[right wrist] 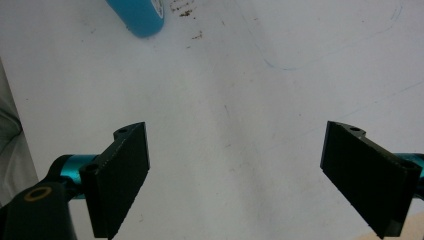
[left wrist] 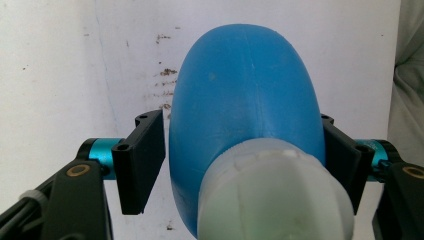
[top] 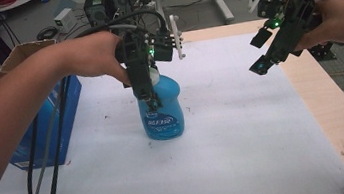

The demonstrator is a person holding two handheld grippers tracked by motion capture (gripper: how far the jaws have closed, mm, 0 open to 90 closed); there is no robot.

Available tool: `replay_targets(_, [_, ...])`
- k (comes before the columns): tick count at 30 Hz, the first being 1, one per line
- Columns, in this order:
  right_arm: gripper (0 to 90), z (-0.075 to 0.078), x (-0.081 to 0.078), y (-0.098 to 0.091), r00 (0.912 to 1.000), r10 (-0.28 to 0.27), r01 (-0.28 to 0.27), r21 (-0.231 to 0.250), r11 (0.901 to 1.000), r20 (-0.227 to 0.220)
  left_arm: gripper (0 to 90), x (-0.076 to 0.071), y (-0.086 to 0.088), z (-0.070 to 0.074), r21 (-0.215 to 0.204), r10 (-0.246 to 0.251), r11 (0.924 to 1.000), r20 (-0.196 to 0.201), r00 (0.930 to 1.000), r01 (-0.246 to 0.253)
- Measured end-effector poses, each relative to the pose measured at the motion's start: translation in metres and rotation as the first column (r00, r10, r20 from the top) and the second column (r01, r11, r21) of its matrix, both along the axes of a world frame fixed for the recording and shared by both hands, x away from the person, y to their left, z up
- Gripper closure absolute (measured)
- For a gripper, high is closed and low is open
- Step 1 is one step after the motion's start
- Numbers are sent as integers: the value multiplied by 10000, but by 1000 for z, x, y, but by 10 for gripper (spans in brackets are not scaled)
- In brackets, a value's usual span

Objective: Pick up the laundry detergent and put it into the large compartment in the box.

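**Blue bottle between the left gripper's jaws, right gripper held apart above the table**

Near the middle of the high view, a blue plastic bottle with a pale cap stands upright on the white table cover, its label facing the camera. Directly above it the left gripper points straight down, held by the person's left hand, with the jaw tips at the bottle's upper body. Seen from the left gripper view, the bottle fills the centre of the frame, the cap lowest and nearest the lens, with one black jaw at each side of the blue body. The jaw at the right of the frame lies against the bottle; a thin sliver of white shows between the jaw at the left and the bottle, so whether the grip is fully closed on it cannot be told.

Toward the upper right of the high view, the right gripper is held in the right hand, raised above the table's right edge and tilted down and to the left, well apart from the bottle. Its own view shows the two jaws spread wide with nothing between them, bare white cover below, and the bottle's base at the upper left of the frame.

At the left edge of the high view, a blue box sits on the table beside the left forearm.
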State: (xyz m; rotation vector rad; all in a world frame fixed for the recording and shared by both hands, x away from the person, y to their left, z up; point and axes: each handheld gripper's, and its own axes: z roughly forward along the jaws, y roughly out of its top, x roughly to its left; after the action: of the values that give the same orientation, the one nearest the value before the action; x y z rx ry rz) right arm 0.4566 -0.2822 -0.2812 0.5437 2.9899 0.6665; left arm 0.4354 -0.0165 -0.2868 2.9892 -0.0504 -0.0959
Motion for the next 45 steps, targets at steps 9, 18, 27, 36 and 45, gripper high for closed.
replay_targets(9, [114, 0, 0, -1, 10000, -41, 41, -15, 10000, 29, 371, 0, 0, 0, -69, -151, 9999, -156, 9998, 150])
replay_targets(18, [114, -1, 1, -1, 10000, 18, -18, -62, 10000, 21, 374, 0, 0, 0, -86, -121, 9999, -173, 9998, 120])
replay_targets(27, [115, -1, 0, -3, 10000, -23, 23, -107, 9999, -2, 376, 0, 7, 7, -69, 372, 9993, -146, 9992, -373])
replay_targets(36, [115, -1, 1, -2, 10000, -44, 44, -134, 9999, 7, 376, -4, 25, 42, -50, 1408, 9900, -12, 9900, -1408])
replay_targets(45, [115, 0, -1, 1, 10000, 54, -53, -144, 9999, 45, 376, -12, 48, 80, -37, 2388, 9711, 131, 9710, -2387])
